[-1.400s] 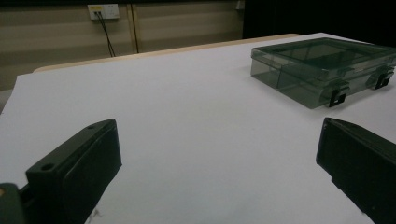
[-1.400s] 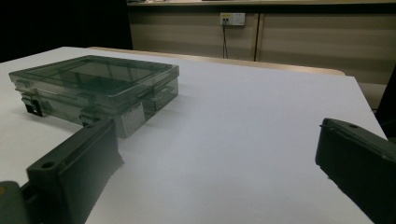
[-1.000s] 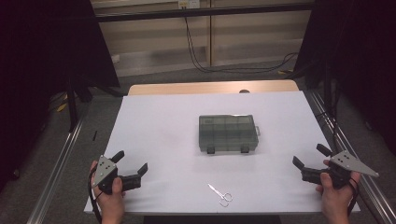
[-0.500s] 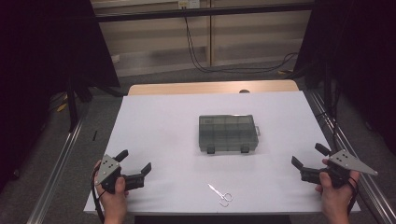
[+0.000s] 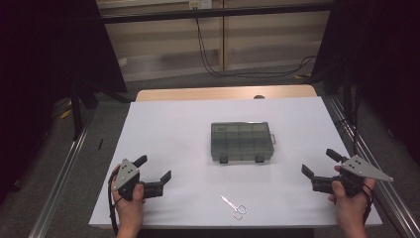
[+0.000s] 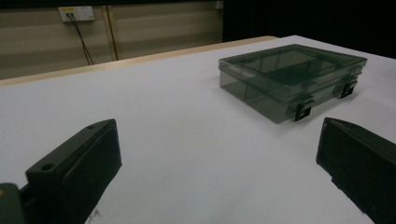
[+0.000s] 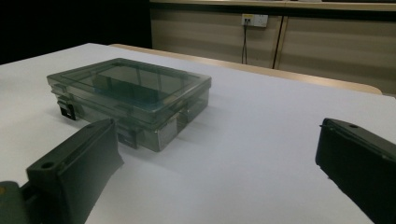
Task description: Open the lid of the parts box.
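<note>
The left hand-held gripper (image 5: pixel 154 167) sits low over the near left part of the counter (image 5: pixel 168 129), its 2 jaws spread wide apart with nothing between them, aimed toward the middle of the counter. The right hand-held gripper (image 5: pixel 321 163) is held over the near right edge, its 2 jaws also wide apart and empty, aimed inward from the other side. Each is gripped by a hand that comes in from the bottom of the high view.

Between the 2, a little farther back and well apart from both, lies a smoky transparent compartment box (image 5: pixel 242 142), flat on the white counter with its lid closed. Its long axis runs left to right across the counter, square to the edges. The 2 dark latches (image 5: pixel 223 159) are on its near long side, facing the person. In the left gripper view the box (image 6: pixel 292 79) appears ahead and to the right; in the right gripper view it (image 7: pixel 130 98) appears ahead and to the left.

A small pair of scissors (image 5: pixel 234 206) lies near the front edge, nearer than the box, with its handles toward the near right and its blades pointing to the far left.
</note>
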